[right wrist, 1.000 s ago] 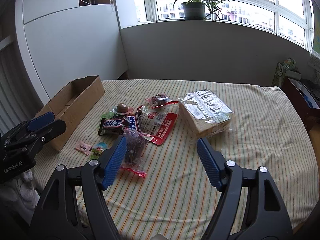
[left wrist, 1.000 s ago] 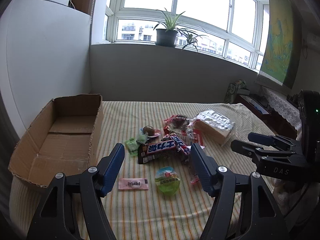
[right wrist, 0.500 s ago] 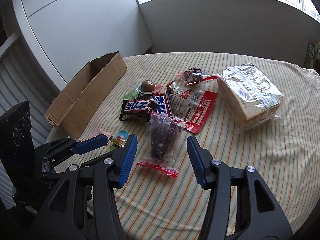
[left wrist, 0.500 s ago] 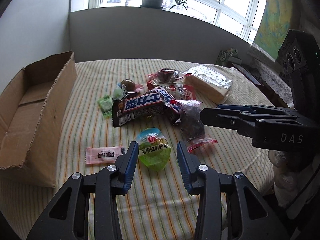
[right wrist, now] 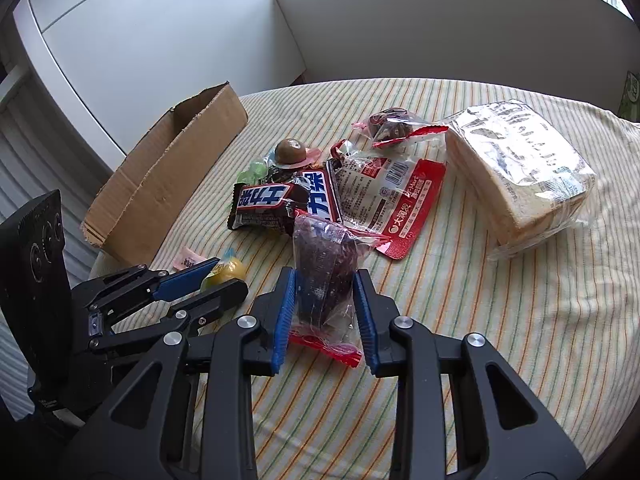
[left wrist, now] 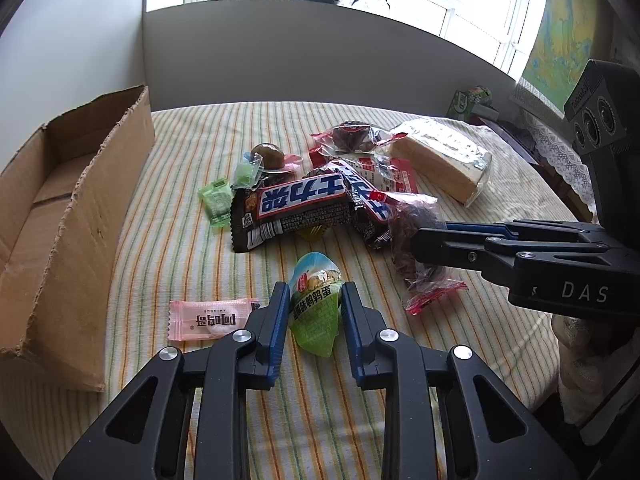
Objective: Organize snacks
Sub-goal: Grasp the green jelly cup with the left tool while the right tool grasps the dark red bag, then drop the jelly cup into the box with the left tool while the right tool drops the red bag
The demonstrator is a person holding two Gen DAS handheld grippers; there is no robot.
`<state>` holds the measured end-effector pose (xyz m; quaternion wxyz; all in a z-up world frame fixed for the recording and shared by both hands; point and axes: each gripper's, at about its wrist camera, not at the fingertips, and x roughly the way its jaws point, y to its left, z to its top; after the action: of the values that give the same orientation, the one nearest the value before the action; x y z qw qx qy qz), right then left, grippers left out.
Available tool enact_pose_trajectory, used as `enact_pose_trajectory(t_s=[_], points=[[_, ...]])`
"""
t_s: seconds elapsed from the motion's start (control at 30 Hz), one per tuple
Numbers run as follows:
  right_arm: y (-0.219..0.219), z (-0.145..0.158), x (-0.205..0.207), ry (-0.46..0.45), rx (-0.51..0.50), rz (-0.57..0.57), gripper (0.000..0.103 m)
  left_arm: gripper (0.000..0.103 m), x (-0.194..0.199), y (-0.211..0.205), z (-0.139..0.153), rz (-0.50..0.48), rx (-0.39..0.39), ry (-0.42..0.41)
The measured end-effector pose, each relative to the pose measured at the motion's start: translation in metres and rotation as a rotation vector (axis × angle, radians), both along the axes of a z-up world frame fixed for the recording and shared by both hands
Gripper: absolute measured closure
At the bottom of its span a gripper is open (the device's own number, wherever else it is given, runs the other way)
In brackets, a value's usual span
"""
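Two grippers work together, so two snacks can go to the cardboard box (left wrist: 76,216) at once. Left gripper (left wrist: 314,300) jaws are closing, the green egg packet (left wrist: 316,312) pinched between them. Right gripper (right wrist: 325,292) jaws are closing around the dark snack bag (right wrist: 325,268). Both tilt steeply downward toward the table (right wrist: 500,320).

Black gripper (left wrist: 312,300); blue pad liners; silver screws

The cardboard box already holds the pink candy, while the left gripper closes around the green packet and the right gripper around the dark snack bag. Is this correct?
Not quite. The pink candy lies on the striped cloth beside the cardboard box, not in it, as the left wrist view shows. The left gripper is closing around the green packet, the right gripper around the dark snack bag.
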<state>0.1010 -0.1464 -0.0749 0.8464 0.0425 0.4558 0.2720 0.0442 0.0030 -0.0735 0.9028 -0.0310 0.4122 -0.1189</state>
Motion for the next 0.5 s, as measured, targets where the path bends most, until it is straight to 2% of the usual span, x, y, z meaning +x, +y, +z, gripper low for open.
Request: enact_pose_trajectory(t_s=[0.13, 0.23, 0.37, 0.5], points=[[0.004, 0.001, -0.002, -0.017, -0.025, 0.010, 0.072, 0.079, -0.001, -0.005, -0.001, -0.001, 0.034, -0.013], [0.009, 0.001, -0.005, -0.038, -0.054, 0.011, 0.072, 0.079, 0.000, -0.006, 0.000, -0.004, 0.025, -0.015], [0.003, 0.006, -0.006, -0.037, -0.009, -0.005, 0.073, 0.080, -0.001, -0.004, 0.002, 0.002, -0.001, -0.022], [-0.008, 0.022, -0.014, -0.085, 0.028, -0.031, 0.073, 0.080, -0.005, -0.004, 0.011, -0.002, -0.027, -0.048]])
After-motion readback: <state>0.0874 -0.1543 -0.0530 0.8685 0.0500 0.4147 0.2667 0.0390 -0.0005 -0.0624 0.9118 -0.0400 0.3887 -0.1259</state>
